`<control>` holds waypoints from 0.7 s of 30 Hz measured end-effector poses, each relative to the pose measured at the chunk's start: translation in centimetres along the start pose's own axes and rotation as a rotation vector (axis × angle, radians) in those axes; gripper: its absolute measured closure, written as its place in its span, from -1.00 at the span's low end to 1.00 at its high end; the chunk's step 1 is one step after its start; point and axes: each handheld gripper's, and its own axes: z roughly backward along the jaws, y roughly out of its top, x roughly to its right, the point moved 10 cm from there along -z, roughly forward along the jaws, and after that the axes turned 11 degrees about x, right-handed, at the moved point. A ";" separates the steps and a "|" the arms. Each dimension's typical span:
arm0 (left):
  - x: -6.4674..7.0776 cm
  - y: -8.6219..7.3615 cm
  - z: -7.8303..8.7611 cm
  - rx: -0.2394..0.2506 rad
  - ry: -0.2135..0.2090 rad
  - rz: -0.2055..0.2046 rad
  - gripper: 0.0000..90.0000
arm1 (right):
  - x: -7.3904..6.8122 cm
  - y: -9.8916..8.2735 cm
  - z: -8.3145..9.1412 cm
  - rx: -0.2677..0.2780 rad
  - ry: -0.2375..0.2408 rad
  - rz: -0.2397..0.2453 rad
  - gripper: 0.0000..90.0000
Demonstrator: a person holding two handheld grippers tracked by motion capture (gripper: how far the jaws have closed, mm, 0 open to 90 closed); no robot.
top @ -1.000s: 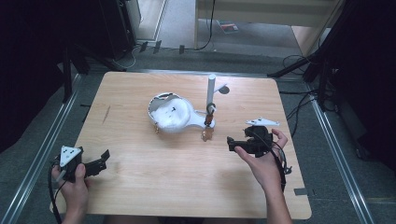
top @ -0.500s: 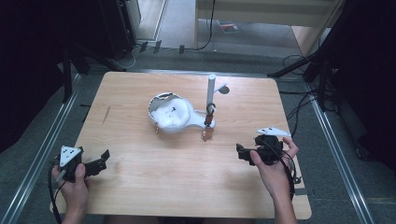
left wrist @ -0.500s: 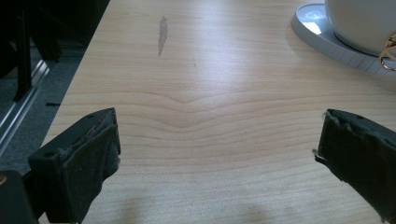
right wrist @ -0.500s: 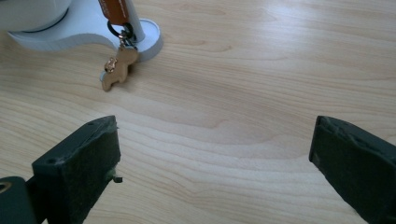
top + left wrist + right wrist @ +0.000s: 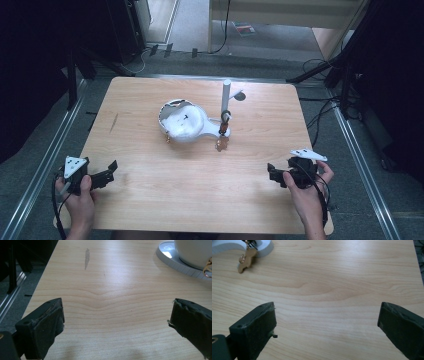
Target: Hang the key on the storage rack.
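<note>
Two grippers rest at the near edge of the wooden table point(image 5: 150, 210), both empty with jaws spread wide apart: the left gripper point(image 5: 102, 176) at about 8 o'clock from the table's middle, the right gripper point(image 5: 276, 174) at about 4 o'clock. Item in hand: a white jewellery stand point(image 5: 186, 122), consisting of a flat base, a rounded white dish and an upright post point(image 5: 226, 97), set slightly beyond the table's middle toward 12 o'clock, well apart from both grippers. A gold pendant point(image 5: 245, 259) hangs from the post end of the stand and lies on the wood at the base edge, at 11 o'clock in the right gripper view; a second small gold piece point(image 5: 208, 266) hangs at the dish rim, at 2 o'clock in the left gripper view. Risks, as judged: the stand looks light and the post tall, so a reach from the side could nudge or tip it; the pendant is small and thin, so wide padded jaws could slip off it or drag the chain and pull the stand along. Change against the frames of a second ago: the right gripper has drawn back from beside the stand toward the near edge, at 5 o'clock; the left gripper, stand and pendant are unchanged.
</note>
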 end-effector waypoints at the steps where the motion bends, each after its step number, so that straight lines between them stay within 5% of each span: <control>1: 0.0 0.0 0.0 0.000 0.000 0.000 -1.00 | 0.2 -0.3 0.1 -0.002 -0.003 -0.004 -0.95; 17: 0.0 0.0 0.0 0.001 0.000 -0.001 -1.00 | 5.0 -4.1 1.9 -0.017 -0.075 -0.025 -0.95; 21: 0.0 0.0 0.0 0.001 0.000 -0.001 -1.00 | 6.3 -5.6 2.4 -0.018 -0.083 -0.064 -0.95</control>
